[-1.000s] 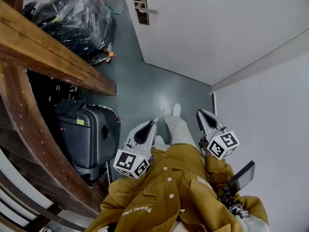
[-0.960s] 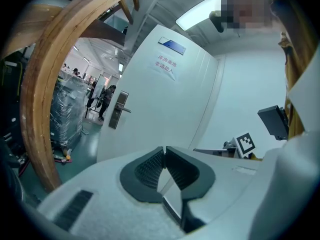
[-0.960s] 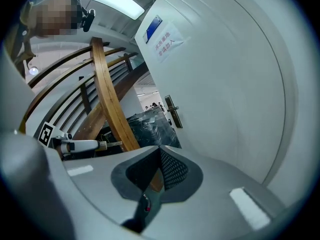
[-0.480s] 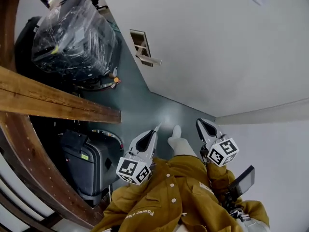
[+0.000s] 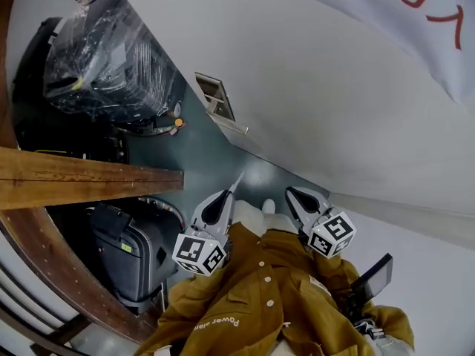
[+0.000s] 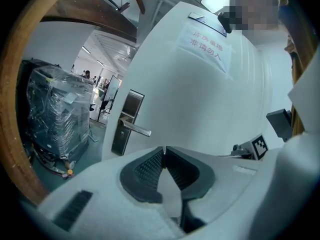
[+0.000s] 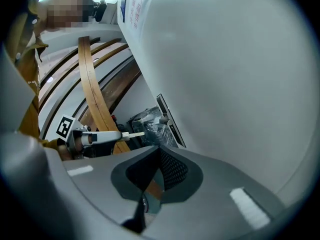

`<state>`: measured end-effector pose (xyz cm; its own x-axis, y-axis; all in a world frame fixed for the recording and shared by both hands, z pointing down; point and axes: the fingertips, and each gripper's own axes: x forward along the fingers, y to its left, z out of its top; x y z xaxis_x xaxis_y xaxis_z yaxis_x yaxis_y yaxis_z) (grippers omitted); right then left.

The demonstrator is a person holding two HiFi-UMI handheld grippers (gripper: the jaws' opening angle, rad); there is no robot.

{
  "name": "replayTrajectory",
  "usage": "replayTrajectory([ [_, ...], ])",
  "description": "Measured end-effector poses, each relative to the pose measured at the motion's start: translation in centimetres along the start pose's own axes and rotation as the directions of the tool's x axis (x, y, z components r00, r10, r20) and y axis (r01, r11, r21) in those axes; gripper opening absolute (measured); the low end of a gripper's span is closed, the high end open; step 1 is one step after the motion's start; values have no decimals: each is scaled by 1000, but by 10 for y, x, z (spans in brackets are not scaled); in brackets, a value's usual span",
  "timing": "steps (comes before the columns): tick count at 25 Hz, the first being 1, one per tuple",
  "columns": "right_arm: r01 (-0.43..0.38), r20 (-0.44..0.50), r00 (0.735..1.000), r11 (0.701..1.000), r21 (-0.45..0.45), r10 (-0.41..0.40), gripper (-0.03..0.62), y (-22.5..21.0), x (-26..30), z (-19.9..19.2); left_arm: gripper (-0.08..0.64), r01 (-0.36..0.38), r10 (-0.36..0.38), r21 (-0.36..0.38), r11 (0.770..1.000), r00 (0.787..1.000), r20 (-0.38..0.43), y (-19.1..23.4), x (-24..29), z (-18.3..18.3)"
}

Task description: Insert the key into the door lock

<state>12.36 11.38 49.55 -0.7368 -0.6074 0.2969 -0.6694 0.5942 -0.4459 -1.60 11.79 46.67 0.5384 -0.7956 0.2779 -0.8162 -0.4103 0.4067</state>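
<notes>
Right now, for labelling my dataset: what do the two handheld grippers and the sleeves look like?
Both the left gripper and right gripper are pale grey tapered shells with black ribbed pads, each carrying a white cube of black square markers. The sleeves are mustard-yellow.

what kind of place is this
Probably a storage or back area of a workplace: a white door with a lever handle and a paper notice, plastic-wrapped equipment on the floor, and a dark suitcase beneath wooden beams.
</notes>
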Motion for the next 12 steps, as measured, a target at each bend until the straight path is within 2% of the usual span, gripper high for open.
replayTrajectory([
  [3, -21, -43, 999, 1000, 5, 22, 6, -1, 18, 1, 25, -17, 17, -6, 1000, 1000, 9, 19, 9, 14],
  [7, -25, -50, 998, 999, -20, 24, 6, -6, 52, 17, 25, -31, 31, 8, 999, 999, 17, 57, 21, 38],
  [12, -23, -94, 995, 999, -47, 18, 6, -6, 99, 29, 26, -34, 33, -73, 997, 999, -24, 120, 32, 54],
])
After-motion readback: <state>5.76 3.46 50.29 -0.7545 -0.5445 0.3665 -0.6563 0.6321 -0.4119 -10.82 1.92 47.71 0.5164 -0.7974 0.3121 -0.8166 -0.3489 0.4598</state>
